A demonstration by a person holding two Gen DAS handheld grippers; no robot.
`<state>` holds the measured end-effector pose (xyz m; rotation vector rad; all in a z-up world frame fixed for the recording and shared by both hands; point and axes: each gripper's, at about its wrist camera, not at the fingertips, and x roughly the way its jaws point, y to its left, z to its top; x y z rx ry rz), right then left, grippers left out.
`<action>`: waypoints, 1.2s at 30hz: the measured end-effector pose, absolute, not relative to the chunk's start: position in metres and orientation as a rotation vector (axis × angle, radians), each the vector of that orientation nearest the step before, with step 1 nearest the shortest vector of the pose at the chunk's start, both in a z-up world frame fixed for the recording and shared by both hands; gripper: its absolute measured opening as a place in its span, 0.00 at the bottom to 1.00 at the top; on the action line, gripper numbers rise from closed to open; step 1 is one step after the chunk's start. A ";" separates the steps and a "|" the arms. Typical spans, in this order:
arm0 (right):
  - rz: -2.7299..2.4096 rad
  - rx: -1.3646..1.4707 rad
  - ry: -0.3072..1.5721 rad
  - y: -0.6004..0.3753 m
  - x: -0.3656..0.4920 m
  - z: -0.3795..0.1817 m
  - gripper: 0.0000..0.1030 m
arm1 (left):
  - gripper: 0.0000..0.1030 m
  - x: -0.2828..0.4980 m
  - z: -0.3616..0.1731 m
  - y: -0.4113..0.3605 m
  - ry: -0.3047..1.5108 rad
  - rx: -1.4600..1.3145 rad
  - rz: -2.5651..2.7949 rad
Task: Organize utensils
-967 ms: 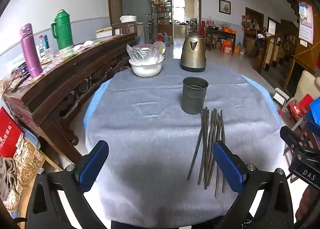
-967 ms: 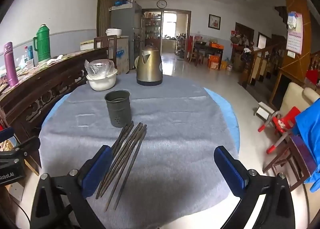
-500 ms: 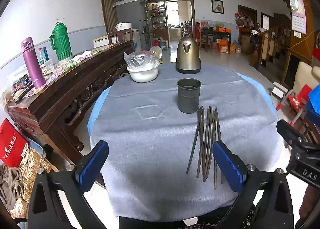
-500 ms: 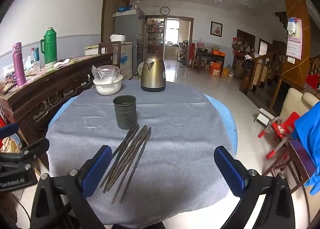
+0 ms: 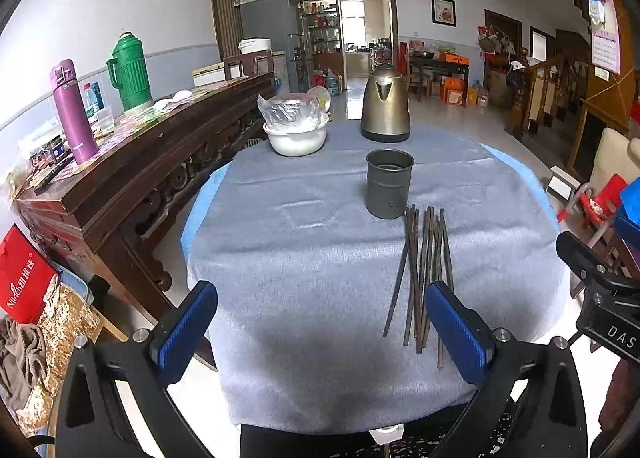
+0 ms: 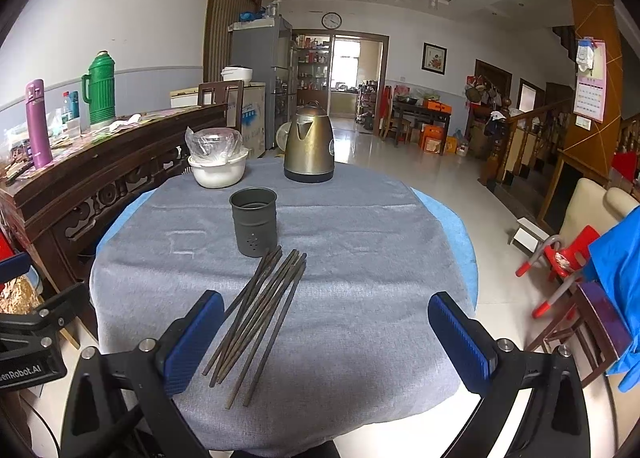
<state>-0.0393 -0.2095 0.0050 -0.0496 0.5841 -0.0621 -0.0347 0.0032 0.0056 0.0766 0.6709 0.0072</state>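
Several dark chopsticks [image 5: 424, 274] [image 6: 262, 310] lie in a loose bundle on the grey tablecloth [image 5: 304, 258] [image 6: 360, 258], just in front of a dark metal holder cup [image 5: 389, 183] [image 6: 253, 221] that stands upright and looks empty. My left gripper [image 5: 320, 328] hangs open above the table's near edge, its right finger by the chopsticks' near ends. My right gripper [image 6: 328, 342] is open too, with its left finger beside the bundle. Neither holds anything.
A brass kettle [image 5: 385, 101] [image 6: 309, 145] and a white bowl with a plastic bag [image 5: 295, 127] [image 6: 218, 161] stand at the table's far side. A dark wooden sideboard [image 5: 132, 161] with flasks runs along the left. A red chair [image 6: 560, 262] sits at the right.
Both grippers have drawn back and risen away from the table, so more of the cloth and its near edge shows. The chopsticks and cup have not moved.
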 end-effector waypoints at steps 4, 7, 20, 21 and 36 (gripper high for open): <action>-0.065 -0.052 0.589 -0.208 -0.038 0.006 1.00 | 1.00 -0.034 0.004 0.004 0.679 0.073 0.007; -0.069 -0.049 0.591 -0.209 -0.037 0.005 1.00 | 1.00 -0.035 0.003 0.005 0.683 0.070 0.007; -0.074 -0.043 0.598 -0.212 -0.038 0.003 1.00 | 1.00 -0.033 -0.001 0.008 0.696 0.061 0.001; -0.073 -0.043 0.599 -0.212 -0.038 0.003 1.00 | 1.00 -0.033 -0.001 0.008 0.696 0.061 0.001; -0.072 -0.039 0.617 -0.208 -0.036 -0.004 1.00 | 1.00 -0.033 -0.005 0.011 0.709 0.047 -0.001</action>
